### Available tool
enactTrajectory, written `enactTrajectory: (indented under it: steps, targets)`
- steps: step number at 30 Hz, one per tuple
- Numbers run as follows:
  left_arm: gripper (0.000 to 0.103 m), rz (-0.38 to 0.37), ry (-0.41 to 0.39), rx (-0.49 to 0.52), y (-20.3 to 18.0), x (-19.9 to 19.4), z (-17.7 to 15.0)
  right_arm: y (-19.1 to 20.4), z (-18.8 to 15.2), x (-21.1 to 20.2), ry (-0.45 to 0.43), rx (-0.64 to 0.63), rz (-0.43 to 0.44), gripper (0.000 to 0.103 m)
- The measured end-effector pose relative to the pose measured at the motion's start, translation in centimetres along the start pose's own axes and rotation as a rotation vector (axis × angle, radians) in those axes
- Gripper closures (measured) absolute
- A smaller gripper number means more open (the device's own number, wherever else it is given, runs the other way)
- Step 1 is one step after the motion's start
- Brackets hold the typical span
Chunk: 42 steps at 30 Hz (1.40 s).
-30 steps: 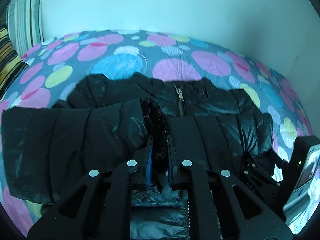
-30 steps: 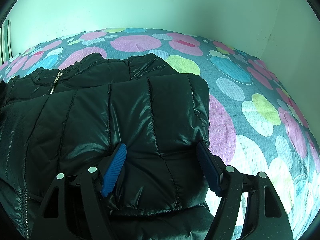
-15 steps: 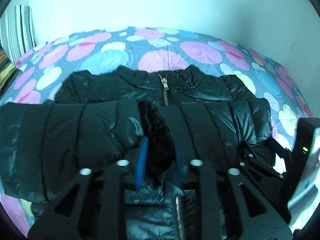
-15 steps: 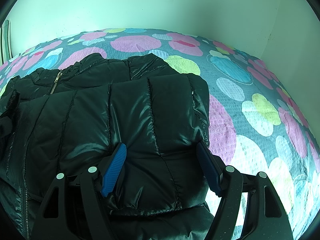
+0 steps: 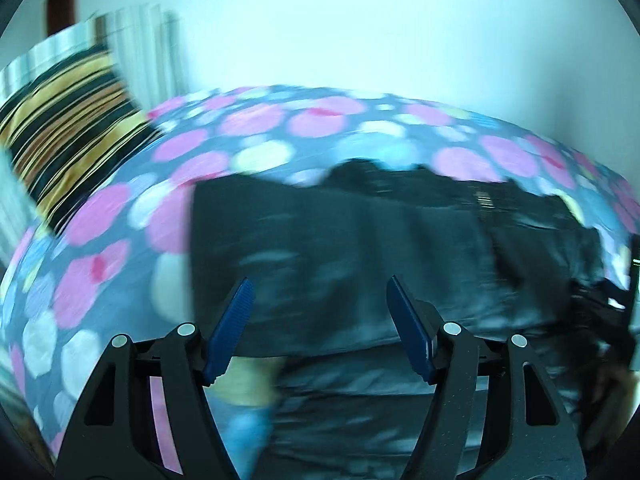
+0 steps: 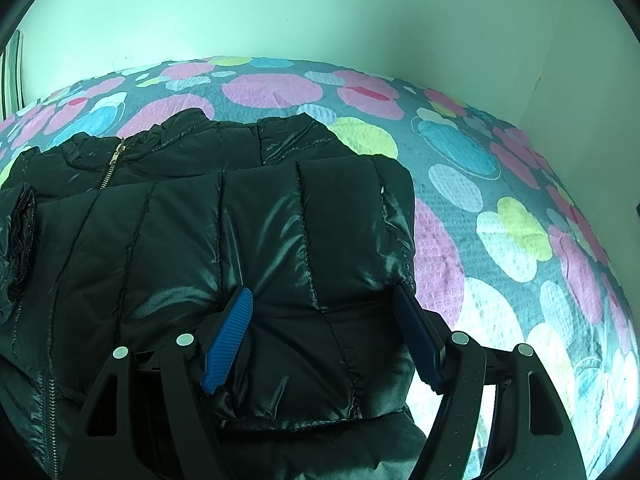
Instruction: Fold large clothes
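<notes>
Fingers (image 5: 236, 320) of the left gripper (image 5: 318, 322), just opened off the fuzzy cuff (image 6: 20, 236), hover empty above the glossy quilted black jacket (image 6: 224, 240), sleeves folded across, on the dotted bedspread (image 6: 500, 208); right gripper (image 6: 322, 332) unchanged, spread, grasping nothing.

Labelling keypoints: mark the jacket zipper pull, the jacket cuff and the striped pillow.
zipper pull (image 6: 116, 155), right wrist view, metal tab at collar
cuff (image 6: 22, 236), right wrist view, dark ruffled sleeve end
striped pillow (image 5: 68, 120), left wrist view, striped face
</notes>
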State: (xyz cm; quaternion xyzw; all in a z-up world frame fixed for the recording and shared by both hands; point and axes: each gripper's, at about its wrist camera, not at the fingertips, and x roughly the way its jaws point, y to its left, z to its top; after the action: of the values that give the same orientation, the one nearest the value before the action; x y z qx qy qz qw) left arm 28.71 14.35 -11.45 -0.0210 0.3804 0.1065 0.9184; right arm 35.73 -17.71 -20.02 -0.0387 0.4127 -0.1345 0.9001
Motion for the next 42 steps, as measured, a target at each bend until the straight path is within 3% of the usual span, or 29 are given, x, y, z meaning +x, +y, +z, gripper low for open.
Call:
enactTrajectory:
  steps: [4,9,16,22,27,28,30,31,35,38,42]
  targets:
    - [0.034,0.08,-0.005,-0.066,4.2,0.3,-0.5,0.1,0.6,-2.9,-0.065,-0.029,-0.004,0.032]
    - [0.034,0.113,0.002,-0.144,7.9,1.0,-0.7,2.1,1.7,-6.2,-0.105,-0.034,0.133,0.031]
    - [0.034,0.157,0.018,-0.152,9.8,2.9,-0.6,8.7,3.3,-6.3,-0.071,-0.089,0.322,0.032]
    - [0.032,0.181,0.019,-0.132,10.6,3.6,-0.2,13.7,3.7,-5.2,-0.039,-0.152,0.356,0.032]
    - [0.032,0.192,0.039,-0.136,11.4,4.3,-0.6,15.0,3.2,-3.7,0.019,-0.158,0.372,0.033]
    - [0.032,0.188,0.047,-0.138,11.5,4.6,-0.7,15.1,3.1,-3.5,0.036,-0.15,0.386,0.036]
    - [0.032,0.183,0.053,-0.136,11.5,5.0,-0.9,15.4,2.9,-3.1,0.07,-0.149,0.43,0.061]
    - [0.032,0.183,0.056,-0.134,11.4,5.2,-0.9,15.7,2.8,-3.2,0.073,-0.157,0.436,0.062]
    - [0.032,0.181,0.059,-0.143,11.5,5.3,-0.9,16.2,2.8,-4.4,0.036,-0.196,0.417,0.09]
    - [0.032,0.171,0.042,-0.143,11.4,4.7,-0.5,15.1,3.2,-5.7,-0.01,-0.184,0.406,0.093]
    - [0.032,0.149,0.023,-0.128,10.1,4.3,0.4,12.5,3.4,-7.1,-0.103,-0.197,0.293,0.093]
